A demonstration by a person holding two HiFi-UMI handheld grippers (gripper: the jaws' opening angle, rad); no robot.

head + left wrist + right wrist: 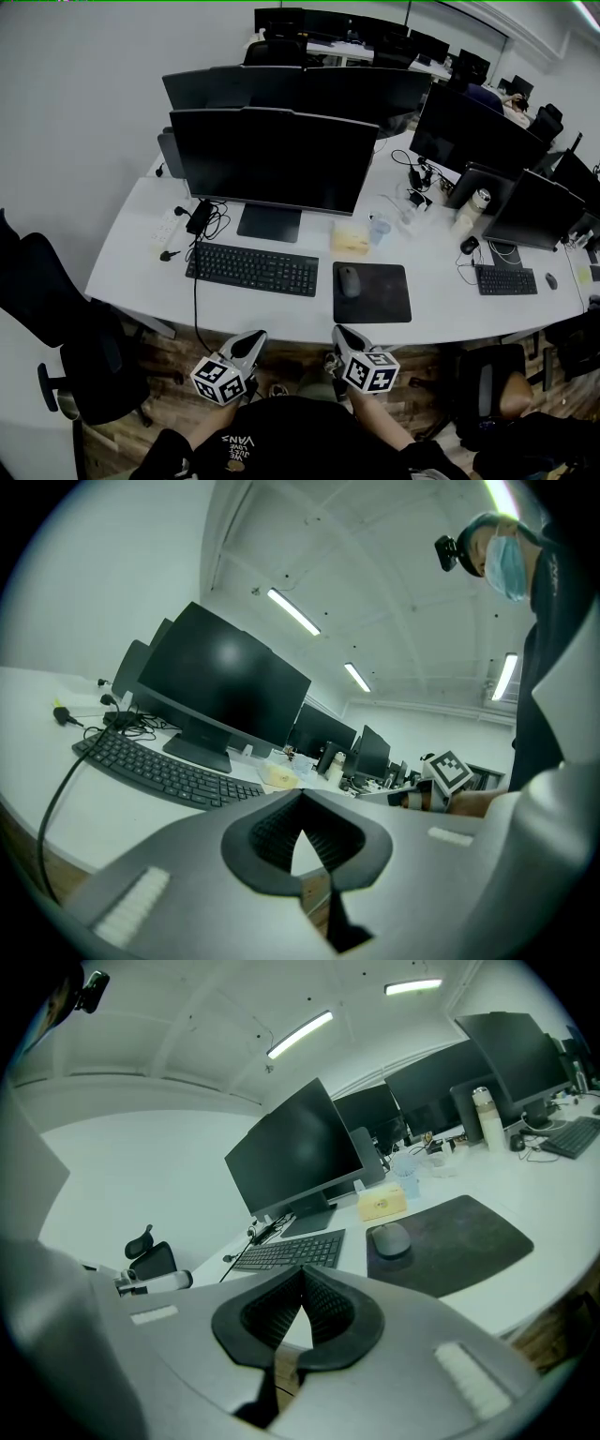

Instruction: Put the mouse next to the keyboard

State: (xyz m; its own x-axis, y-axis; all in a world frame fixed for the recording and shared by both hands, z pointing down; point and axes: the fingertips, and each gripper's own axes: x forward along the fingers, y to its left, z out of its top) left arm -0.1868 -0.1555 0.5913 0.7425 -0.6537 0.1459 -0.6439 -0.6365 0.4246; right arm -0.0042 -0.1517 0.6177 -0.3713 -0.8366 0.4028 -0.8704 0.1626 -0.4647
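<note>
A grey mouse (349, 280) lies on the left part of a black mouse pad (380, 298), right of a black keyboard (251, 268) on the white desk (141, 253). Both grippers hang below the desk's front edge, close to the person's body. My left gripper (254, 338) points up toward the keyboard's right end, jaws shut and empty. My right gripper (341, 335) sits just under the mouse pad's front edge, also shut on nothing. The right gripper view shows the mouse (391, 1238), pad (459, 1237) and keyboard (291, 1251) beyond its shut jaws (302, 1273). In the left gripper view, the keyboard (159, 769) lies beyond the shut jaws (301, 799).
A large monitor (272, 159) stands behind the keyboard. A yellow tissue box (350, 239) and a cup (379, 228) sit behind the pad. Cables and a power strip (169, 230) lie at the left. Black chairs (56, 309) flank me; another workstation's keyboard (506, 279) is on the right.
</note>
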